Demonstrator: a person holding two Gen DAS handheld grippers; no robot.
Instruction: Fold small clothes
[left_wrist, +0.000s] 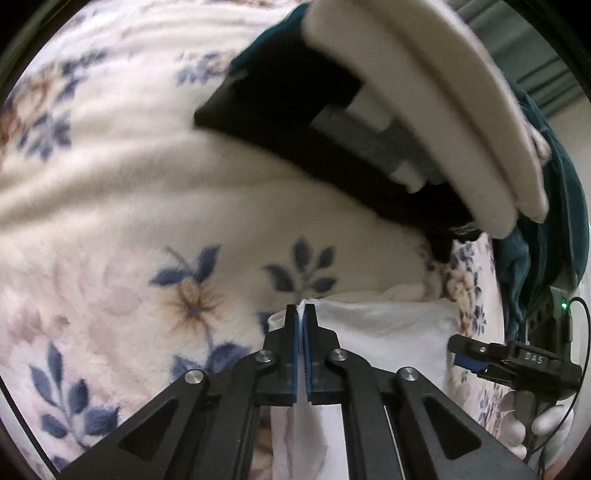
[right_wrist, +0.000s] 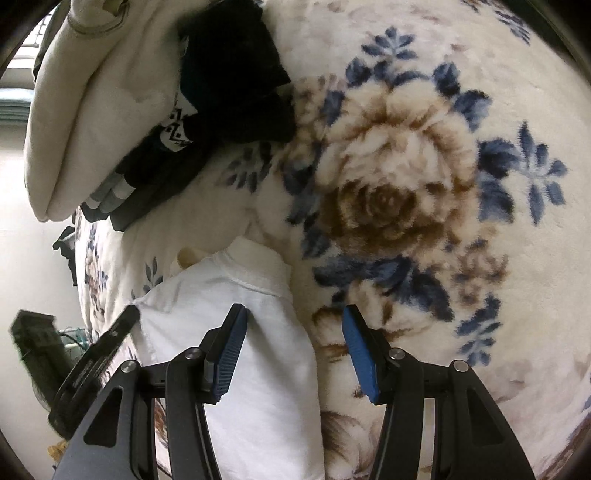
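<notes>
The white garment (right_wrist: 236, 332) lies on the floral fleece blanket (right_wrist: 406, 166), at 7 o'clock in the right wrist view and at 5 o'clock in the left wrist view (left_wrist: 388, 332). Its cloth is partly folded, with a seamed edge running across its upper part.

Left gripper (left_wrist: 300, 314): jaws nearly together, clamped on a raised corner of the white garment. A thin fold of cloth shows between the blue pads (left_wrist: 293, 354) and continues below them. In the right wrist view this gripper (right_wrist: 125, 317) appears at 8 o'clock, at the garment's left edge.

Right gripper (right_wrist: 293, 314): jaws wide apart, holding nothing. The left finger (right_wrist: 229, 354) lies over the white garment; the right finger (right_wrist: 360, 354) lies over bare blanket. Whether they touch the surface cannot be determined. In the left wrist view this gripper (left_wrist: 476, 354) appears at 4 o'clock, beside the garment's right edge.

A stack of folded clothes (right_wrist: 110, 129) rests on the blanket, at 10 o'clock in the right wrist view and at 1 o'clock in the left wrist view (left_wrist: 406, 110). It includes thick cream items, black items and a grey-and-white striped item. Dark teal fabric (left_wrist: 569, 206) lies at 3 o'clock in the left wrist view.
</notes>
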